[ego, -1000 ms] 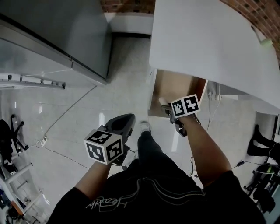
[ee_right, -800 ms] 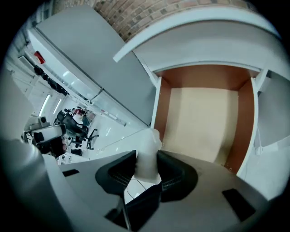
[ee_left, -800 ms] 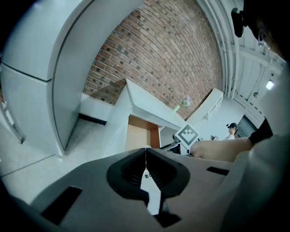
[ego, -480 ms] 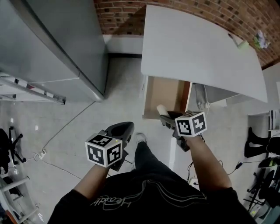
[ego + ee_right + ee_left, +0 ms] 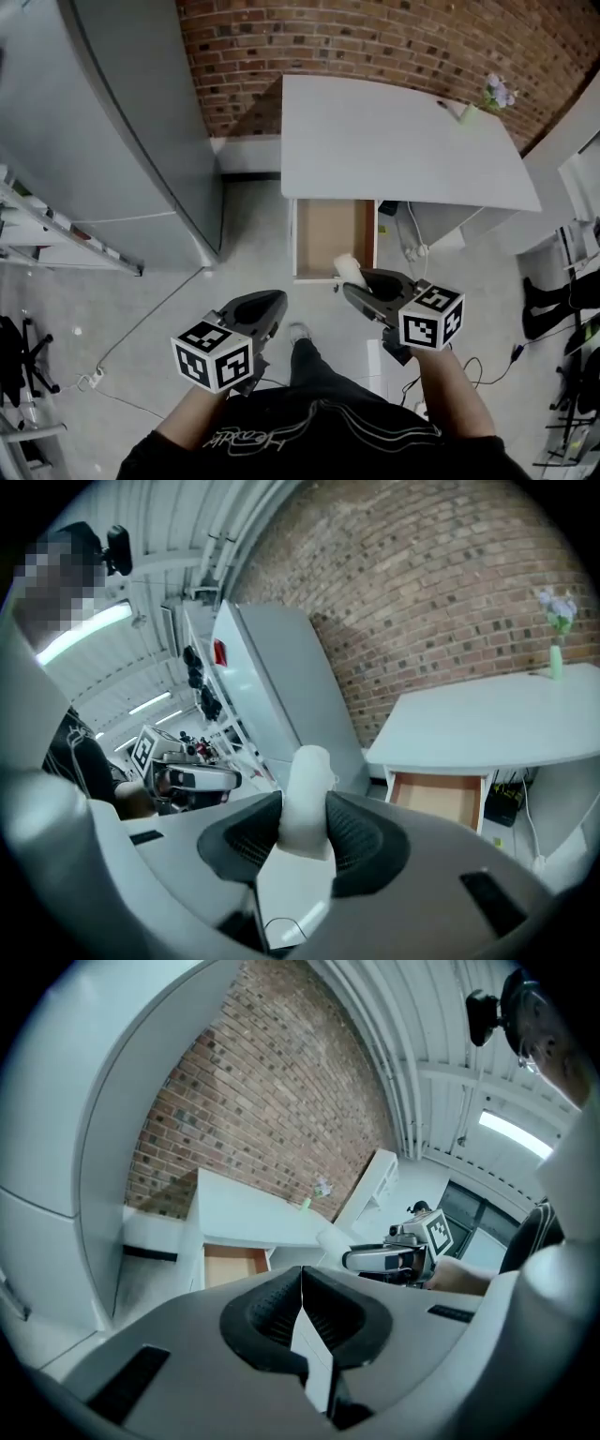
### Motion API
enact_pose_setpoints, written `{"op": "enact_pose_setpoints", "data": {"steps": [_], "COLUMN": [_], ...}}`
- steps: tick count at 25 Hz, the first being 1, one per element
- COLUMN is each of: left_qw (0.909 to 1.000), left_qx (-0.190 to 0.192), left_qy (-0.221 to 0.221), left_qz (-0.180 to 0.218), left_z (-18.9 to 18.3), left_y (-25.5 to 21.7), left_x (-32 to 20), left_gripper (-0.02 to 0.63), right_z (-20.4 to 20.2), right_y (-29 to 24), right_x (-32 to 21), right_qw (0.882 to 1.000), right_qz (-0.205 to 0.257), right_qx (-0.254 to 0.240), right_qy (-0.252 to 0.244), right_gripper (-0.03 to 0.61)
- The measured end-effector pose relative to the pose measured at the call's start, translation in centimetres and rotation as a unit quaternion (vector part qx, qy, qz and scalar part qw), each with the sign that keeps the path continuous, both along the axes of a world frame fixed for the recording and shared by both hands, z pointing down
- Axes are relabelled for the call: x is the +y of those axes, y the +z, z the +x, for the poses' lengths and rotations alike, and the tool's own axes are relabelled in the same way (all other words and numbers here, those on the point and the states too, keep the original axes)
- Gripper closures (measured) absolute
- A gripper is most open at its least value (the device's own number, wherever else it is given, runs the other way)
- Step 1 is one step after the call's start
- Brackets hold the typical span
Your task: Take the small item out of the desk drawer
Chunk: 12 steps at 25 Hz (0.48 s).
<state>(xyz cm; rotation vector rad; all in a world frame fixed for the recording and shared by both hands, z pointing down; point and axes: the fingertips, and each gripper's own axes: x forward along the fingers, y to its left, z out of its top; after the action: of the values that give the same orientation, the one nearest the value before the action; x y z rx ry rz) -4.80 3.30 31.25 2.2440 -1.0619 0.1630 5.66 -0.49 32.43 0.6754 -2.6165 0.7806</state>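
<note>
The desk drawer (image 5: pixel 330 238) stands pulled open under the white desk (image 5: pixel 394 141), and its brown bottom shows bare. My right gripper (image 5: pixel 354 283) hovers just in front of the drawer, shut on a small white item (image 5: pixel 345 266) that sticks out past the jaws. In the right gripper view the white item (image 5: pixel 306 785) sits upright between the black pads (image 5: pixel 361 841), with the open drawer (image 5: pixel 441 797) beyond. My left gripper (image 5: pixel 270 302) hangs lower left over the floor, its jaws shut and empty (image 5: pixel 302 1309).
A tall grey cabinet (image 5: pixel 131 131) stands left of the desk against the brick wall (image 5: pixel 375 42). A small vase with flowers (image 5: pixel 483 101) is on the desk's far right corner. Cables (image 5: pixel 141 309) trail on the floor; metal racks (image 5: pixel 37 234) are at the left.
The right gripper has drawn back out of the drawer with the white item in it. The view has pulled away from the desk, and the left gripper has stayed low and shut.
</note>
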Motion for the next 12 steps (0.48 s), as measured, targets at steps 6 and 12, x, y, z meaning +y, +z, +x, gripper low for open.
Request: {"op": "enact_pose_setpoints", "data": {"steps": [6,12], "left_qw": [0.9984,0.9949], "left_qx": [0.010,0.013], "left_qy": [0.011,0.030], "left_qz": [0.054,0.096], "left_z": [1.0,3.1], "left_y": [-6.0,-10.7], "left_x": [3.1,5.8], "left_gripper": [0.592,0.592], "right_z": [1.2,1.7], "right_y": [-6.7,-11.0], "right_x": [4.9,9.6], "right_qw": [0.996,0.988], "right_qz": [0.074,0.112], "right_qx": [-0.051,-0.100], "right_qy": [-0.008,-0.024], "right_gripper": [0.422,0.422]}}
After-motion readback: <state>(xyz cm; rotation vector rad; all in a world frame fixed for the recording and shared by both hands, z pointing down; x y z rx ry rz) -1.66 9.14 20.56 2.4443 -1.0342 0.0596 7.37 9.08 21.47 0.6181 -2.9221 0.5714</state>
